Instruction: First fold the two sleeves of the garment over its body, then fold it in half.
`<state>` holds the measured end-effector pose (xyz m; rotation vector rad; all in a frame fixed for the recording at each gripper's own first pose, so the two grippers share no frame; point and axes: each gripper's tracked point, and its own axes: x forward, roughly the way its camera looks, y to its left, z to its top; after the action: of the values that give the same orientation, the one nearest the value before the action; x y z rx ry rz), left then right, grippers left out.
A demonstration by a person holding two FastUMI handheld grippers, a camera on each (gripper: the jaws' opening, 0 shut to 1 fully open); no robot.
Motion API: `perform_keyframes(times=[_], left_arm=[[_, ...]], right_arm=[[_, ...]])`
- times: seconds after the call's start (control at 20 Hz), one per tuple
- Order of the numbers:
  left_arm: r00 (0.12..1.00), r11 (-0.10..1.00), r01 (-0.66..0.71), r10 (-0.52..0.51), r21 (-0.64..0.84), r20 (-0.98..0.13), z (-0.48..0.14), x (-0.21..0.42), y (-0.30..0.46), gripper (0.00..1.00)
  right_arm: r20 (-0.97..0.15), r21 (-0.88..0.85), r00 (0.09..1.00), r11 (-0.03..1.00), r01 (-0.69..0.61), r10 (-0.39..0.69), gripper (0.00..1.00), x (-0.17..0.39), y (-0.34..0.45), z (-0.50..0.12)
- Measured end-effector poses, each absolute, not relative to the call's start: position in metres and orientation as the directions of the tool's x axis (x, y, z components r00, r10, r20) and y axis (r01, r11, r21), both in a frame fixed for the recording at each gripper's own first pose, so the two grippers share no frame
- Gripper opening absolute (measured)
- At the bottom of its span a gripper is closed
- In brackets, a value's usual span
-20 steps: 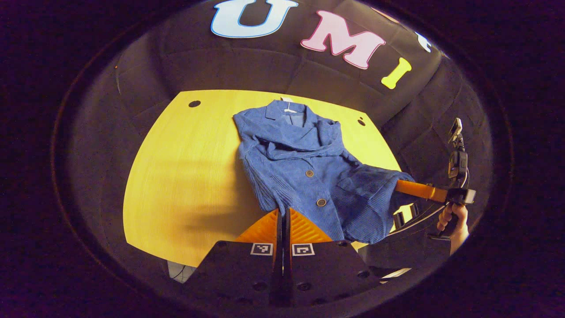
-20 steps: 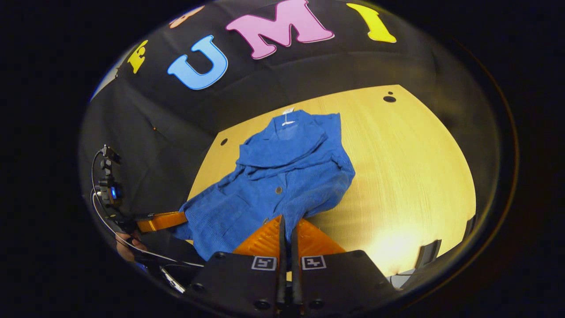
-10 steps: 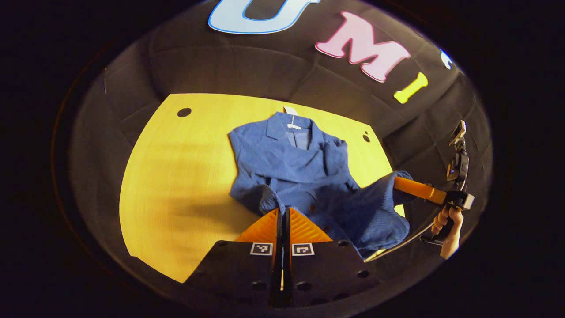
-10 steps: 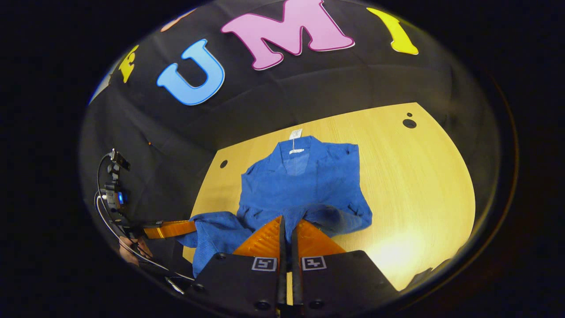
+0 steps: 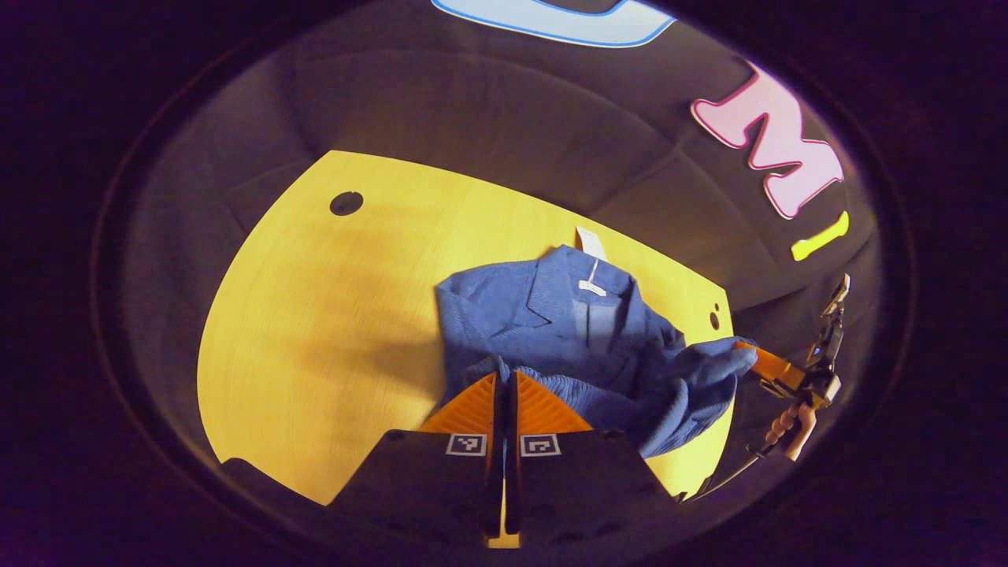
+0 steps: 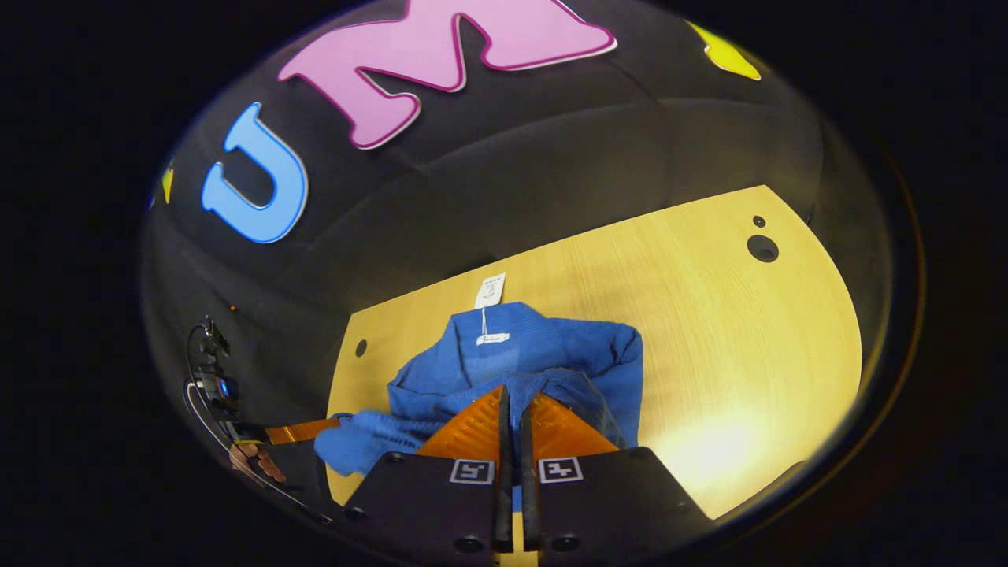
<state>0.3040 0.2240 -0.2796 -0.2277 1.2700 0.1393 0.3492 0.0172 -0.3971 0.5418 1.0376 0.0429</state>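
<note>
Left gripper view: left tongs and right tongs, each clamped on blue corduroy jacket hem, raised toward collar over yellow desk, apparently halving it.

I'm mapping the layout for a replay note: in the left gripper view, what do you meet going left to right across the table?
Bare wooden table → round hole in the table → blue garment → the right gripper pinching the garment's edge → the hand holding that gripper.
</note>
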Motion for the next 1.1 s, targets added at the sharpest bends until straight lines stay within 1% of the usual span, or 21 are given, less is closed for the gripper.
perform_keyframes(times=[0.15,0.4,0.65,0.7,0.75,0.8,0.85,0.9,0.95,1.05,1.1], left_arm=[[0.278,0.97,-0.238,0.012,-0.057,-0.96,-0.295,0.325,0.229,0.0],[0.25,0.985,-0.17,0.082,0.04,-0.965,-0.317,0.351,0.233,0.0],[0.271,0.976,-0.216,0.06,0.0,-0.961,-0.322,0.366,0.233,0.0],[0.273,0.973,-0.229,0.089,0.025,-0.958,-0.323,0.366,0.24,0.0],[0.267,0.97,-0.238,0.118,0.053,-0.957,-0.323,0.366,0.246,0.21],[0.296,0.967,-0.245,0.146,0.073,-0.944,-0.32,0.366,0.25,0.43],[0.359,0.961,-0.263,0.18,0.085,-0.916,-0.306,0.372,0.255,0.64],[0.428,0.962,-0.265,0.179,0.066,-0.886,-0.294,0.382,0.255,0.86],[0.485,0.967,-0.253,0.147,0.023,-0.862,-0.278,0.384,0.247,0.85],[0.546,0.976,-0.216,0.119,-0.002,-0.829,-0.25,0.373,0.234,0.85],[0.591,0.98,-0.196,0.113,-0.006,-0.799,-0.233,0.364,0.228,0.85]], right_arm=[[-0.821,0.422,0.51,0.874,0.242,0.256,0.06,0.369,0.002,-0.421],[-0.845,0.358,0.494,0.902,0.242,0.203,0.06,0.386,-0.016,-0.453],[-0.845,0.338,0.504,0.91,0.242,0.179,0.06,0.391,-0.026,-0.462],[-0.847,0.34,0.501,0.907,0.249,0.18,0.06,0.393,-0.027,-0.463],[-0.85,0.34,0.495,0.906,0.252,0.181,0.06,0.393,-0.027,-0.466],[-0.852,0.34,0.489,0.909,0.24,0.19,0.05,0.39,-0.025,-0.467],[-0.849,0.327,0.494,0.921,0.213,0.187,0.34,0.387,-0.026,-0.462],[-0.841,0.293,0.515,0.939,0.183,0.162,0.64,0.386,-0.03,-0.457],[-0.828,0.264,0.542,0.953,0.149,0.145,0.59,0.385,-0.034,-0.45],[-0.792,0.221,0.597,0.972,0.083,0.129,0.93,0.378,-0.037,-0.421],[-0.766,0.196,0.631,0.979,0.049,0.122,0.99,0.37,-0.036,-0.403]])
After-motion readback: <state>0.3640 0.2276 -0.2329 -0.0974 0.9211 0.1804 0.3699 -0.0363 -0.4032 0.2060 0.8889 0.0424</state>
